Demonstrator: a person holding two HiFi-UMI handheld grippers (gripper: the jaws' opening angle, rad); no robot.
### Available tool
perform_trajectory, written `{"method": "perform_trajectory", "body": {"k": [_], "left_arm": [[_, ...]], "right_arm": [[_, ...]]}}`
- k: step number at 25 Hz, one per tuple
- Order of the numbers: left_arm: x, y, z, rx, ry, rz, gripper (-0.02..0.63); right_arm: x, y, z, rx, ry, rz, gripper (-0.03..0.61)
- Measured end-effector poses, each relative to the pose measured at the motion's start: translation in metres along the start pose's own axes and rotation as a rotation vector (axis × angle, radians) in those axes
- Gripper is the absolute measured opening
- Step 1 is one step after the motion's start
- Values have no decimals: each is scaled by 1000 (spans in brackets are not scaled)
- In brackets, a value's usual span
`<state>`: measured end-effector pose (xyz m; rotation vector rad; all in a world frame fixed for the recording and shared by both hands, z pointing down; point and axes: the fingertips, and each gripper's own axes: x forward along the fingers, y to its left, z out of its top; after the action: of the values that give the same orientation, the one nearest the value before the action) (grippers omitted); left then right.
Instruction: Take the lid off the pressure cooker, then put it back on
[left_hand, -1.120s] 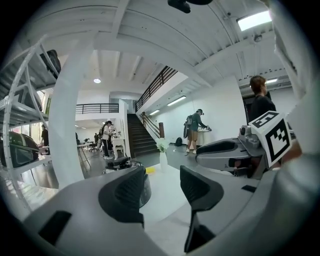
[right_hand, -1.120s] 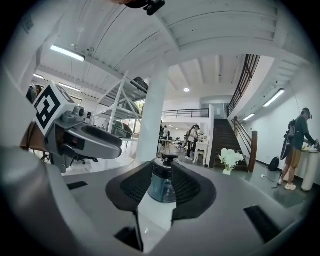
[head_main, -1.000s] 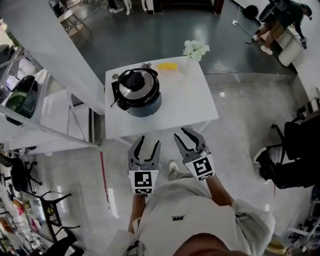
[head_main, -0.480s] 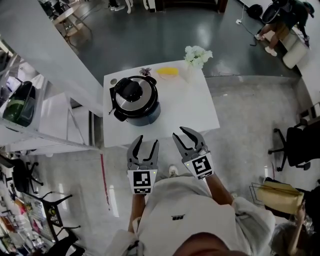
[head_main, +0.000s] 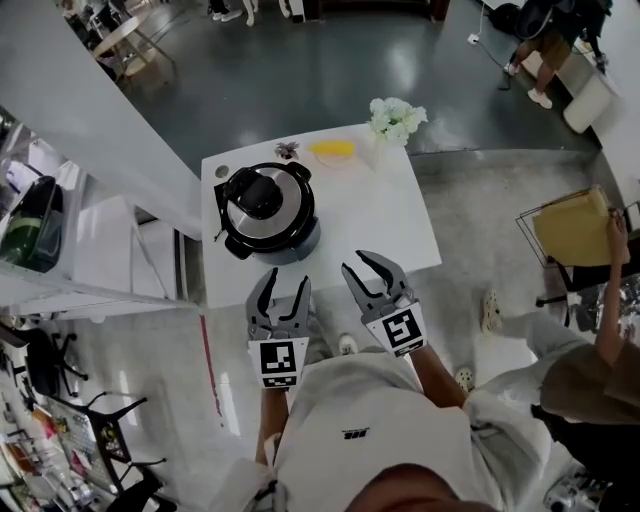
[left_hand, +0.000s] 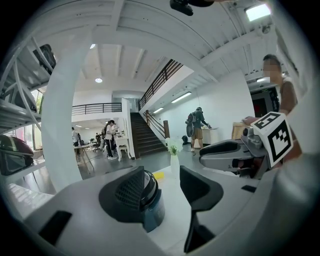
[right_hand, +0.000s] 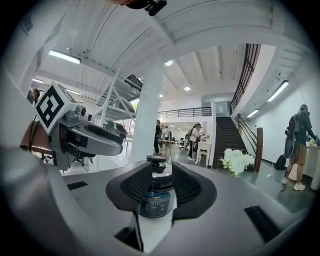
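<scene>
The pressure cooker (head_main: 265, 212) stands on the left part of a white table (head_main: 385, 215), its steel lid with a black knob (head_main: 258, 192) sitting on the pot. Both grippers hover side by side just off the table's near edge, short of the cooker. My left gripper (head_main: 286, 280) has its jaws apart with nothing between them. My right gripper (head_main: 358, 266) stands open and empty too. In the left gripper view the cooker (left_hand: 152, 210) shows past the left jaw. In the right gripper view the cooker (right_hand: 155, 202) lies straight ahead between the jaws, its knob (right_hand: 155, 161) above them.
A vase of white flowers (head_main: 395, 115), a yellow item (head_main: 332, 150) and a small dark object (head_main: 288, 150) sit at the table's far edge. A white pillar and shelving (head_main: 60, 220) stand at left. A person with a yellow folder (head_main: 575, 225) stands at right.
Both grippers have moved forward, and the table with the cooker now lies closer to them. A person carrying a yellow folder has walked in at the right.
</scene>
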<state>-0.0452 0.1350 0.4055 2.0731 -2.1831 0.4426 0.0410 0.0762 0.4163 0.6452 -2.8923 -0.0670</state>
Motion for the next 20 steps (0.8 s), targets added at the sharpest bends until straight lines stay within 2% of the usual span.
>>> {"method": "perform_trajectory", "body": {"k": [9,20], "left_arm": [[40,46,-3,3,6,-33,236],[96,106,-12,8,47,-106,236]], "right_arm": [[57,-14,4,-36,-13,-31,114],[130,-18,-1,-41,44,-54,114]]}}
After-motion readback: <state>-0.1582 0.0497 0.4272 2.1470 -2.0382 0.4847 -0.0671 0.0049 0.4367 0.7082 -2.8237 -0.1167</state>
